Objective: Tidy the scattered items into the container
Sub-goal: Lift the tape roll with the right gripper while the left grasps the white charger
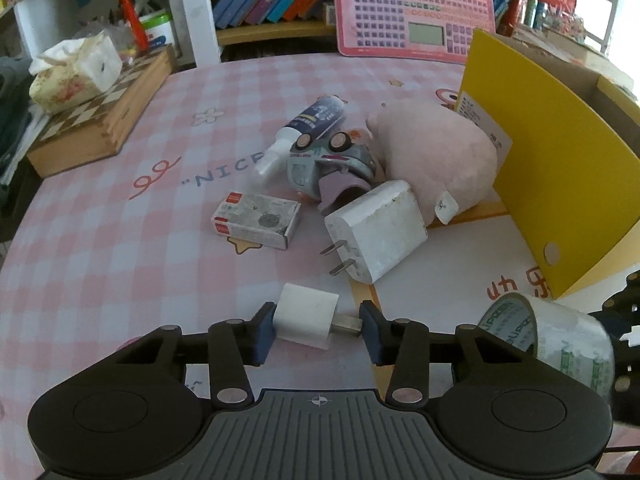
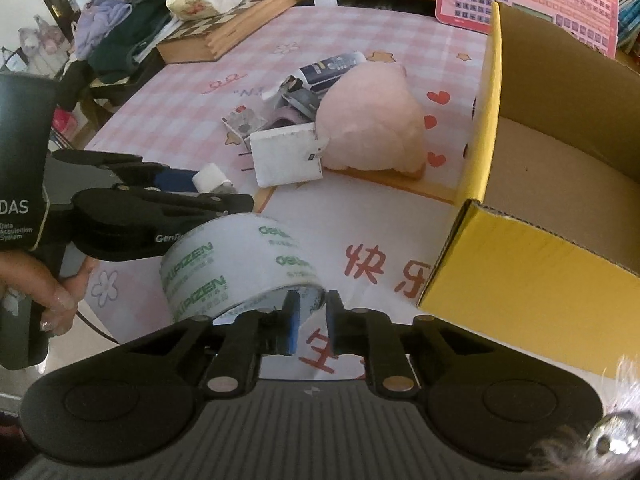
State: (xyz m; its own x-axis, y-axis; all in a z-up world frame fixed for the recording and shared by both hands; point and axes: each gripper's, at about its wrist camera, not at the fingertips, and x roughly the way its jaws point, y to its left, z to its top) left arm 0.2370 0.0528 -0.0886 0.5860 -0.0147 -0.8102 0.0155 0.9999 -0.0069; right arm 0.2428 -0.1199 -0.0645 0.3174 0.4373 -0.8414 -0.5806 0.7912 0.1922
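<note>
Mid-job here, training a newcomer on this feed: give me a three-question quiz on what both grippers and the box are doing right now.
1. True or false: the left gripper has the small white charger between its fingers.
2. What is the right gripper shut on? A) pink plush B) tape roll C) spray bottle
3. Fill in: the yellow box is open and, as far as visible, holds ____.

Key:
1. True; the pads sit against its body and plug end.
2. B; the jaws pinch the tape roll wall.
3. Nothing; the pink plush, large white adapter and spray bottle lie outside.
</note>
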